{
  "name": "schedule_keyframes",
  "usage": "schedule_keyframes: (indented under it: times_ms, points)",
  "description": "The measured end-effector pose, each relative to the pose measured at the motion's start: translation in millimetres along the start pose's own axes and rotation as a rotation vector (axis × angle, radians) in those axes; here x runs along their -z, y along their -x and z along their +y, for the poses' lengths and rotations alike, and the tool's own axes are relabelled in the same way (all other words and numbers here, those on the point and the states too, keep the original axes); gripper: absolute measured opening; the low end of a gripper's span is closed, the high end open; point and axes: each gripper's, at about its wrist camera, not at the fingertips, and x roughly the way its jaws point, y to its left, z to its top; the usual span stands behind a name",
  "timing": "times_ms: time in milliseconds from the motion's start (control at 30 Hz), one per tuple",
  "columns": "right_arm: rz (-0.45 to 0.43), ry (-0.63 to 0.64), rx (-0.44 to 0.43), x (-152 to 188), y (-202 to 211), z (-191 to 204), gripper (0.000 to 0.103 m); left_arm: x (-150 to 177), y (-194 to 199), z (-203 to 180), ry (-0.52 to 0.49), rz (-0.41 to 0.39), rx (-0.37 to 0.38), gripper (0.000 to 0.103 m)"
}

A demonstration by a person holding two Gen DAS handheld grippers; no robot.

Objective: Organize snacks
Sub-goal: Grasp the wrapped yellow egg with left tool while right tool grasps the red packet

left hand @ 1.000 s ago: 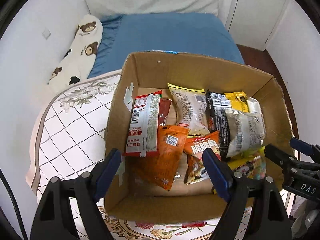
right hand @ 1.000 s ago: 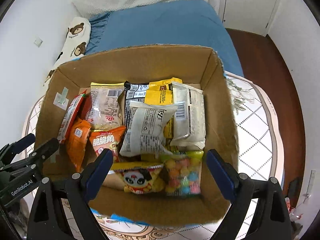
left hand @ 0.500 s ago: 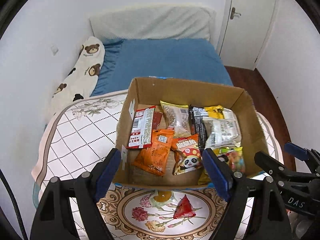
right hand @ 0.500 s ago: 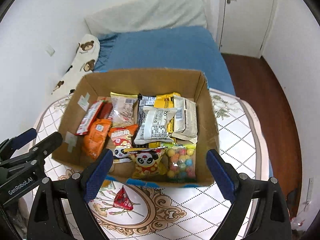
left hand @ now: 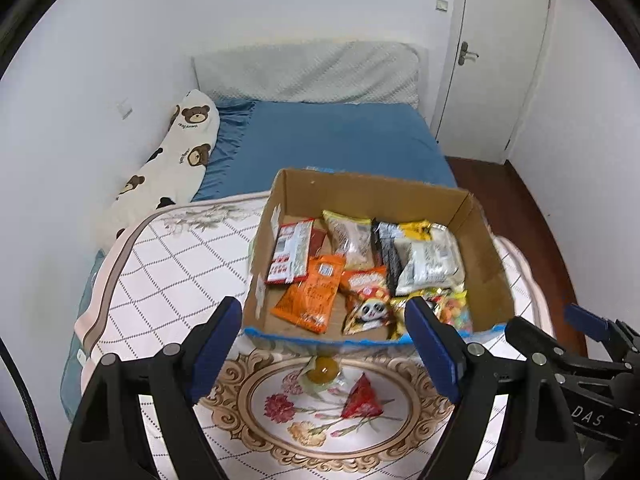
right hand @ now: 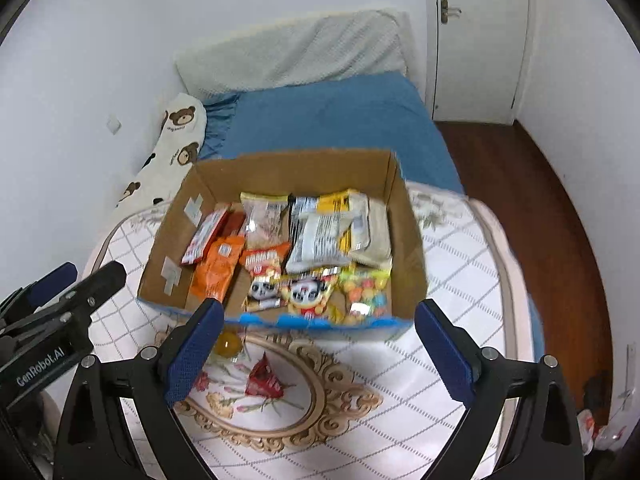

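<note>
A cardboard box (left hand: 362, 190) (right hand: 408, 248) stands on the patterned table and holds several snack packets, among them an orange packet (left hand: 310, 298) (right hand: 218, 268) and panda packets (left hand: 368, 308) (right hand: 306, 292). Two small snacks lie on the table in front of the box: a round yellow jelly (left hand: 324, 368) (right hand: 228, 344) and a red triangular packet (left hand: 362, 398) (right hand: 264, 376). My left gripper (left hand: 326, 342) is open and empty, raised on the near side of the box. My right gripper (right hand: 316, 348) is likewise open and empty, beside the left one.
The table (left hand: 160, 280) has a white quilted cloth with a floral oval in its middle. Behind it is a blue bed (left hand: 332, 140) with a bear-print pillow (left hand: 176, 156), then a white door (left hand: 500, 60). Dark wooden floor (right hand: 540, 216) runs along the right.
Both grippers have drawn back and up from over the box, so the box looks smaller and farther. The two loose snacks on the table have come into view. Jaws stayed open.
</note>
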Motion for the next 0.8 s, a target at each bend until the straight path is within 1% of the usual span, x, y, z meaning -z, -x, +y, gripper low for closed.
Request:
schedule_keyframes:
  times_ms: [67, 133, 200, 333, 400, 500, 533, 567, 600, 633, 667, 700, 800]
  points:
    - [0.048, -0.021, -0.016, 16, -14, -1, 0.098, 12, -9, 3, -0.011, 0.023, -0.023, 0.083]
    - [0.113, -0.047, -0.042, 33, -33, -2, 0.098, 27, -25, 7, -0.027, 0.073, -0.056, 0.083]
    - [0.189, -0.078, -0.092, 53, -60, -1, 0.098, 43, -43, 13, -0.039, 0.127, -0.096, 0.083]
    - [0.275, -0.096, -0.129, 85, -110, 10, 0.097, 70, -80, 28, -0.068, 0.213, -0.183, 0.083]
    - [0.315, -0.128, -0.171, 97, -137, 16, 0.088, 81, -99, 34, -0.088, 0.253, -0.224, 0.083]
    - [0.354, -0.148, -0.198, 107, -168, 27, 0.085, 93, -117, 40, -0.117, 0.291, -0.257, 0.083]
    - [0.362, -0.146, -0.204, 109, -177, 32, 0.084, 95, -121, 41, -0.124, 0.303, -0.253, 0.083]
    - [0.374, -0.142, -0.211, 112, -187, 36, 0.080, 97, -126, 41, -0.129, 0.318, -0.239, 0.083]
    - [0.392, -0.147, -0.225, 115, -196, 39, 0.068, 98, -131, 41, -0.129, 0.339, -0.218, 0.083]
    - [0.408, -0.155, -0.236, 118, -203, 40, 0.061, 97, -134, 41, -0.122, 0.355, -0.194, 0.083]
    - [0.416, -0.155, -0.229, 119, -209, 41, 0.052, 97, -139, 40, -0.105, 0.377, -0.156, 0.083]
    - [0.412, -0.151, -0.225, 119, -211, 41, 0.044, 95, -142, 40, -0.092, 0.386, -0.132, 0.083]
    - [0.391, -0.139, -0.207, 120, -203, 33, 0.042, 92, -153, 34, -0.069, 0.401, -0.061, 0.083]
